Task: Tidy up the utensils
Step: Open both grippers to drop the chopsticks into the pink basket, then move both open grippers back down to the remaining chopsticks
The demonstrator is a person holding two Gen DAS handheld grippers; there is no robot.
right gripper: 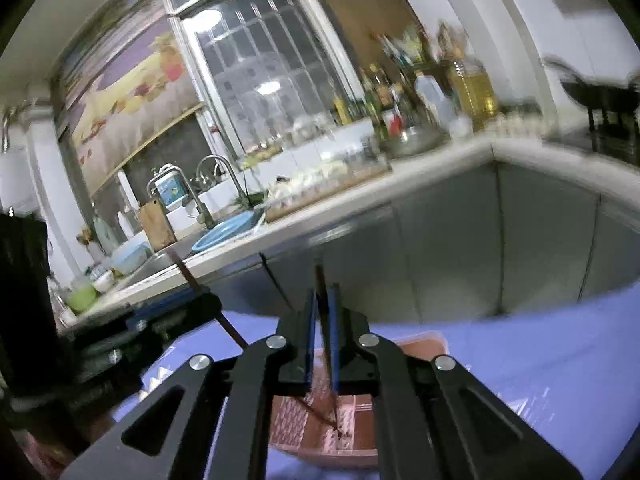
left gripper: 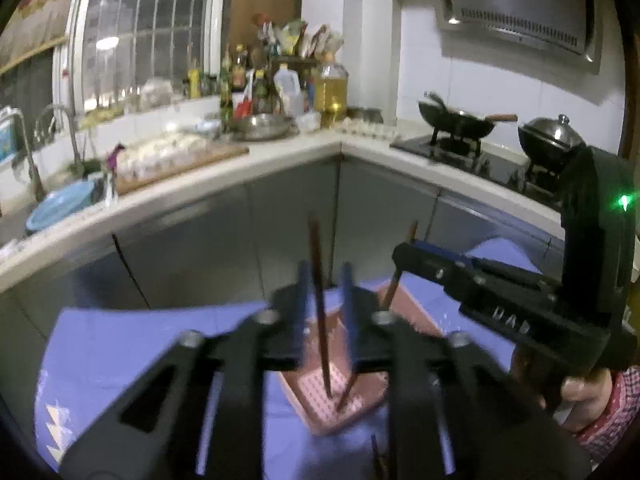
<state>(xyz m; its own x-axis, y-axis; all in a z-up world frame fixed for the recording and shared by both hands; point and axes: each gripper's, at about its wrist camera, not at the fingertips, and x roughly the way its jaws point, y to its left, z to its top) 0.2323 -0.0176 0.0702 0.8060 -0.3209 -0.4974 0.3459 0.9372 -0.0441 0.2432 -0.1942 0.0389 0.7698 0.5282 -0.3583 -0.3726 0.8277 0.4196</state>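
Note:
A pink slotted tray (left gripper: 340, 404) lies on the blue tablecloth (left gripper: 160, 340). In the left wrist view, my left gripper (left gripper: 325, 280) holds a dark brown chopstick (left gripper: 320, 300) upright between its blue pads, tip down in the tray. My right gripper (left gripper: 404, 256) comes in from the right, shut on a second chopstick (left gripper: 390, 292) that slants into the tray. In the right wrist view, my right gripper (right gripper: 323, 300) is shut on its chopstick (right gripper: 326, 344), tip in the tray (right gripper: 356, 436). The left gripper's chopstick (right gripper: 208, 296) crosses at the left.
A kitchen counter (left gripper: 280, 156) runs behind with a sink, a blue basin (left gripper: 60, 204), bottles, a steel bowl and an egg tray. A wok (left gripper: 456, 120) and a lidded pot (left gripper: 552, 136) sit on the stove at right. Grey cabinet doors stand close behind the table.

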